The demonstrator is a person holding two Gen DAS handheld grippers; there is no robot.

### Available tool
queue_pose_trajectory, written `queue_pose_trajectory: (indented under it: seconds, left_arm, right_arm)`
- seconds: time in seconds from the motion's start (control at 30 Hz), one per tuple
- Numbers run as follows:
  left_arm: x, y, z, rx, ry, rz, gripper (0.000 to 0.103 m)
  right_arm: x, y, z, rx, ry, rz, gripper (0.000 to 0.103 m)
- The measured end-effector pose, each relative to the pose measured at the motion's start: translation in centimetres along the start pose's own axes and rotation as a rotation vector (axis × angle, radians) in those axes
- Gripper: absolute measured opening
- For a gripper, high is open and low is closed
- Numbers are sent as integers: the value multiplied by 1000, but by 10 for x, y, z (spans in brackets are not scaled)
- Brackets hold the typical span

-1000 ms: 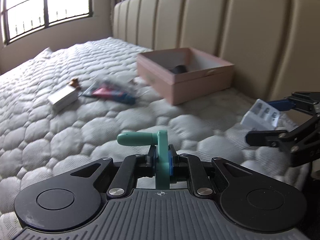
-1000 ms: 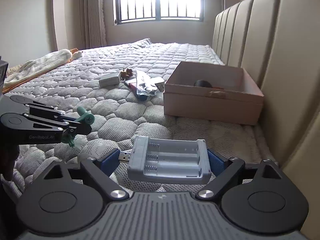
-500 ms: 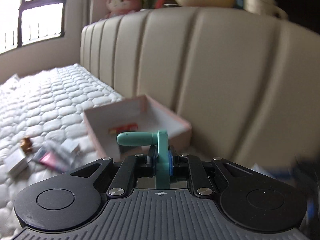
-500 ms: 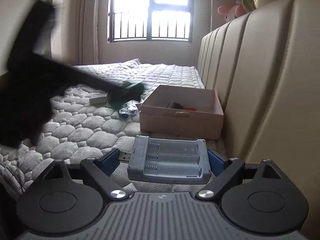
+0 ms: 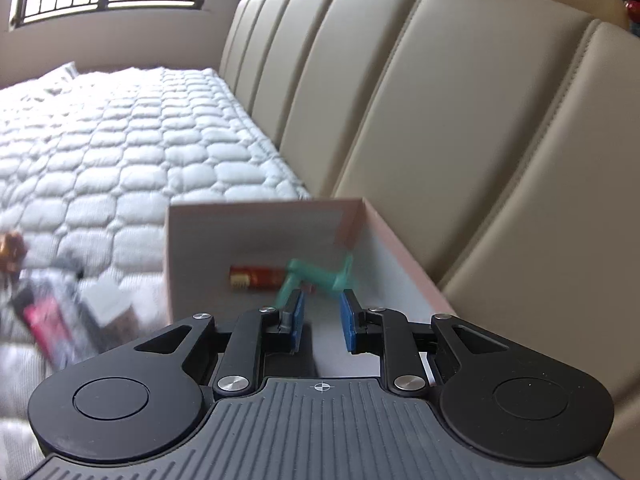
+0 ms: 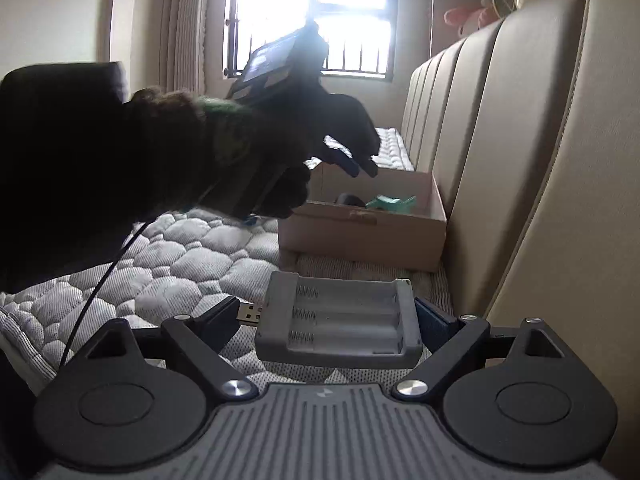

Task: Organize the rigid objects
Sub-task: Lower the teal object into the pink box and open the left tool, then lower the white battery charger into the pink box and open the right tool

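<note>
Blue pads on the left gripper (image 5: 322, 320) stand apart w/ nothing between them; its jaws have just been opening. Just past the tips a green plastic hook (image 5: 320, 276) sits blurred inside the pink box (image 5: 400, 248), next to a red battery (image 5: 256, 277). Right gripper (image 6: 336, 320) has its jaws wide, clamped on the ends of a grey battery charger (image 6: 340, 320), USB plug sticking out left. Box rests on the quilted bed (image 5: 120, 152) against the beige headboard (image 5: 460, 120). Left of the box, loose items lie on the bed, too blurred to tell. In the right wrist view a gloved hand (image 6: 280, 128) carries the left gripper over the box.
</note>
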State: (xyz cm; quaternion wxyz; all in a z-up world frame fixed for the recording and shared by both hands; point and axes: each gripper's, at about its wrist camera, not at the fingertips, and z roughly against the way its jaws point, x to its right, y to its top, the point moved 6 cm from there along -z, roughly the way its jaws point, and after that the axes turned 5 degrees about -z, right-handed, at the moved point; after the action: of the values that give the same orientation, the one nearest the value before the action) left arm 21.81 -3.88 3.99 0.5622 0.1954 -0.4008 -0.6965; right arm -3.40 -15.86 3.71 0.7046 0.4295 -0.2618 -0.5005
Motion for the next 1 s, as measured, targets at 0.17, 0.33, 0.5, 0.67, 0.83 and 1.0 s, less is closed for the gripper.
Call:
queue_pose_trajectory:
  seconds: [0.17, 0.33, 0.5, 0.67, 0.83, 1.0]
  left_arm:
    - [-20, -39, 53, 22, -48, 14, 22]
    - [-48, -82, 108, 37, -45, 25, 22]
    - [-92, -107, 154, 111, 22, 75, 22]
    - [-130, -128, 172, 68, 58, 99, 22]
    - [-164, -143, 171, 35, 70, 141, 22]
    - [-187, -119, 137, 40, 80, 190, 22]
  right_arm:
    - [4, 0, -15, -37, -14, -12, 91]
    - [14, 24, -32, -36, -40, -34, 91]
    - [38, 97, -62, 31, -94, -145, 91]
    - [56, 172, -118, 104, -156, -192, 98]
    - [62, 166, -146, 60, -143, -290, 98]
    - [24, 123, -151, 53, -141, -169, 98]
